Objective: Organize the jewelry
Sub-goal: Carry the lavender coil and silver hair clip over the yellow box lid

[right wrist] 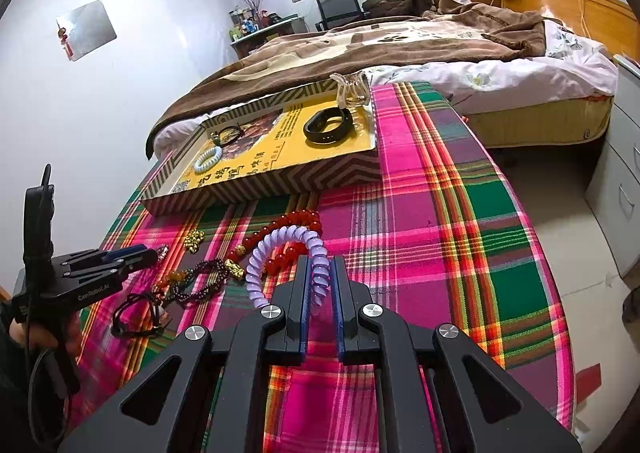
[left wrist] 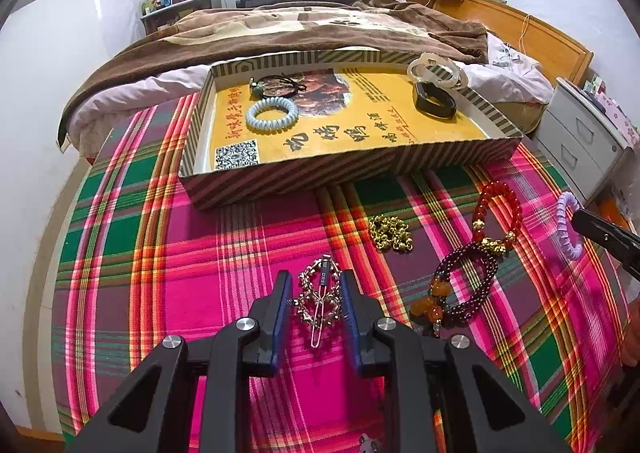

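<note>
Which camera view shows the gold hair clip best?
The left wrist view: the gold hair clip lies close and whole between the left tongs. In the right wrist view the left tongs hide nearly all of it.

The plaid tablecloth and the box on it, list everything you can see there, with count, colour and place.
Box: one, striped sides, yellow printed floor, far part of the plaid tablecloth.
Spiral hair tie: one, pale blue, in box, left.
Black cord with green bead: one, in box, far left.
Wristband: one, black, in box, right.
Hair claw: one, clear whitish, on the box's far right rim.
Gold beads: one cluster, on cloth before box.
Red bead bracelet: one, on cloth, right.
Dark purple bead bracelet: one, orange charms, beside the red one.
Black cord loop: one, cloth's near left.
Left gripper: pads against a spiky metal hair clip.
Right gripper: clamps a lilac spiral hair tie.
</note>
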Tool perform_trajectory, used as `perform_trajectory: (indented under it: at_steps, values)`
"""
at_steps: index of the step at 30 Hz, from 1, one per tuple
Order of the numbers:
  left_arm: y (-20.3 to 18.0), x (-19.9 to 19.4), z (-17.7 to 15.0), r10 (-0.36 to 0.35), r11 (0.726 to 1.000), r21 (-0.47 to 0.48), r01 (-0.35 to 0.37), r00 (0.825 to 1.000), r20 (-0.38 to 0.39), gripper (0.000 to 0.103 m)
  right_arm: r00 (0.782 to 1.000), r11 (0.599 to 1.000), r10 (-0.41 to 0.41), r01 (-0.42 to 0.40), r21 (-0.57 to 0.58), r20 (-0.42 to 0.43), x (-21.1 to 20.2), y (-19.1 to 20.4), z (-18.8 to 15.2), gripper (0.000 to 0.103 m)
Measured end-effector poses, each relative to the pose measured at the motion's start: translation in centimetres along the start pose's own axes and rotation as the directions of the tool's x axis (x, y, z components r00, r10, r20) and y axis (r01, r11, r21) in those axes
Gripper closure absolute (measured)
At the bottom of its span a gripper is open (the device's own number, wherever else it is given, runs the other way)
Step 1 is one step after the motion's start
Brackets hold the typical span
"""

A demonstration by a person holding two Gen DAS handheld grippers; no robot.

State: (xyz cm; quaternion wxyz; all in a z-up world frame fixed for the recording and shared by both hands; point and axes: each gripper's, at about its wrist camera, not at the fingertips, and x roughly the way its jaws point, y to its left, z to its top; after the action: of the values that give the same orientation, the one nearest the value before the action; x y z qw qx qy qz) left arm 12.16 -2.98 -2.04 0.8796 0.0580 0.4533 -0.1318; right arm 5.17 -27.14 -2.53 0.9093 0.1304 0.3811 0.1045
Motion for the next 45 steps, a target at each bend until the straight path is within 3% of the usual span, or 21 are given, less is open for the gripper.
perform_trajectory:
  at_steps: [6,24,35,45]
  values:
    - [0.1,0.2,-0.3,-0.002,1.0,0.002,0.002,1.0,-0.013,0.079,1.0,1.0,0.0,0.0,-0.002,-0.002,0.0,0.2,-0.1,0.093]
    - [1.0,-2.7,1.5,0.0,1.0,-0.026,0.002,0.996,0.087,0.079,1.0,1.0,0.007,-0.006,-0.021,0.028,-0.8,1.0,1.1,0.093]
    - [2.1,-3.3,4.7,-0.006,0.999,-0.04,0.012,0.991,0.131,0.079,0.998,0.998,0.01,-0.006,-0.065,0.057,-0.3,2.3,4.6,0.093]
    - [3.0,-1.9,9.5,-0.027,0.998,-0.044,0.035,0.986,0.167,0.079,0.998,0.994,-0.011,0.017,-0.112,0.061,2.8,3.3,9.7,0.093]
